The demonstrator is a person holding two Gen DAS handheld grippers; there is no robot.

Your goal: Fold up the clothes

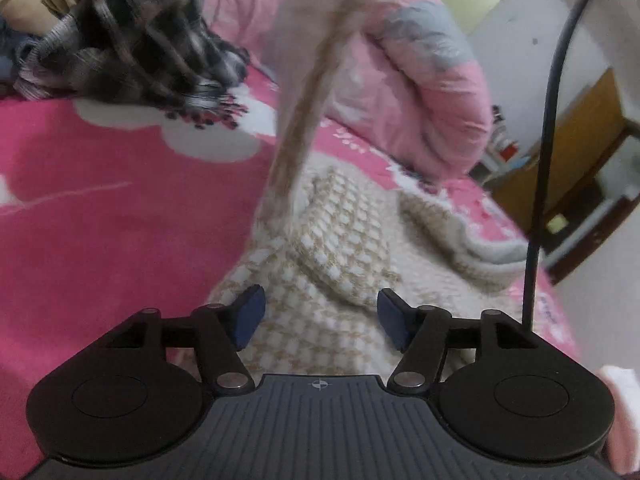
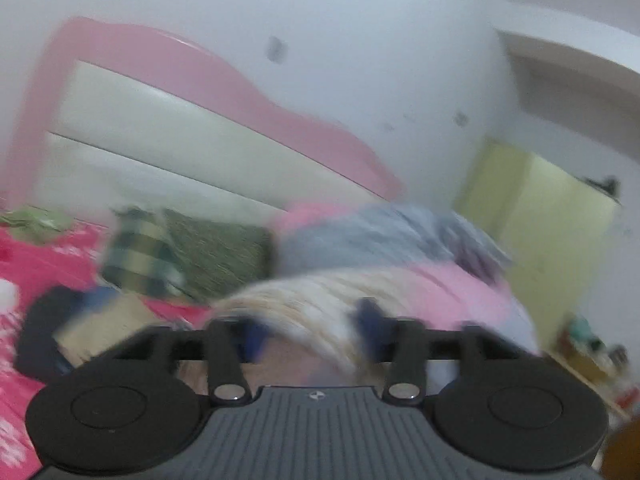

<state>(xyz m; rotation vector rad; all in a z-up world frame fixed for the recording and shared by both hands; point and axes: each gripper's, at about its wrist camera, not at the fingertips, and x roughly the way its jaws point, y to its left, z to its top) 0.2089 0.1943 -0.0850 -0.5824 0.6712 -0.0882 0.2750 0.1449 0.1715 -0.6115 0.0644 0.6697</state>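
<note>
Soft dim indoor light, heavy motion blur, fisheye bending at edges

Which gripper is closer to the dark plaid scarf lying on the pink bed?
Probably left. The left gripper hovers over the cream knit, with the dark plaid scarf beyond it. The right wrist view shows no such scarf.

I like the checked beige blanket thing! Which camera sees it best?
The left wrist view: the beige checked knit garment lies sharp on the pink bedspread, ahead of the open left gripper. The right wrist view shows only a blurred beige streak between the right gripper's fingers.
</note>
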